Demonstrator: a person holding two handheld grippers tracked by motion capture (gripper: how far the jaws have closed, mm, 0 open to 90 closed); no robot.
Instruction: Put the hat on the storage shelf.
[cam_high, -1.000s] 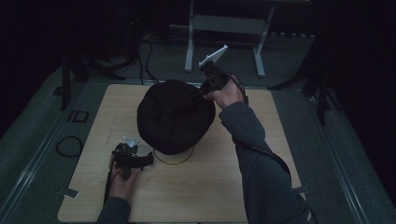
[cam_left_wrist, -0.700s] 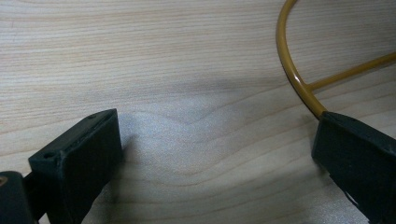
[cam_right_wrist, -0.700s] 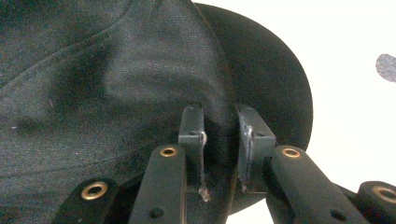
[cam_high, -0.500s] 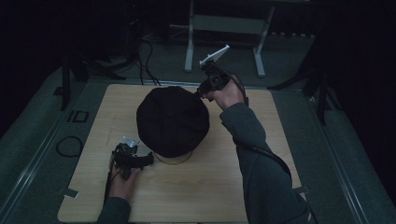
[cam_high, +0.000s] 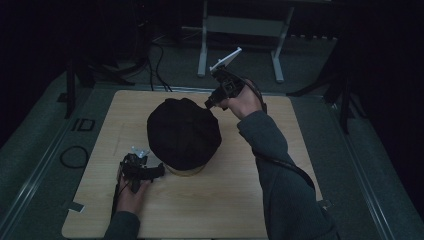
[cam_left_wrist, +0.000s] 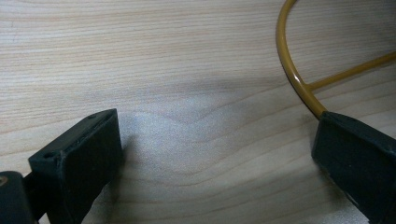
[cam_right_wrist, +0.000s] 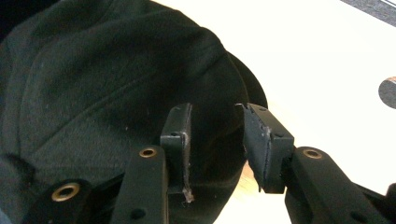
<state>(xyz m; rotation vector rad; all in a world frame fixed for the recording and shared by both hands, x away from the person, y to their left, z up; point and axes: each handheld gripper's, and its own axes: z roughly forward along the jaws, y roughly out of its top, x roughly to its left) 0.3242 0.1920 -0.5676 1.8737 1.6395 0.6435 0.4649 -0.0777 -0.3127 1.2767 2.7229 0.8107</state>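
Black cap (cam_high: 183, 132) mid-table, draped over yellow wire stand (cam_left_wrist: 292, 70). Soft felt, light, floppy; grab at brim/edge fold. Right gripper (cam_right_wrist: 215, 140) just opened partway, nothing pinched, at cap's far edge. Left gripper (cam_left_wrist: 210, 154) wide open, empty, by stand base.

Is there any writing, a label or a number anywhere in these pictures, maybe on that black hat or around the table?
"ID": dark letters on the floor mat left of the table, as best they read.
The black hat: no label or logo to be seen.
The tongs and the yellow wire stand: no writing.
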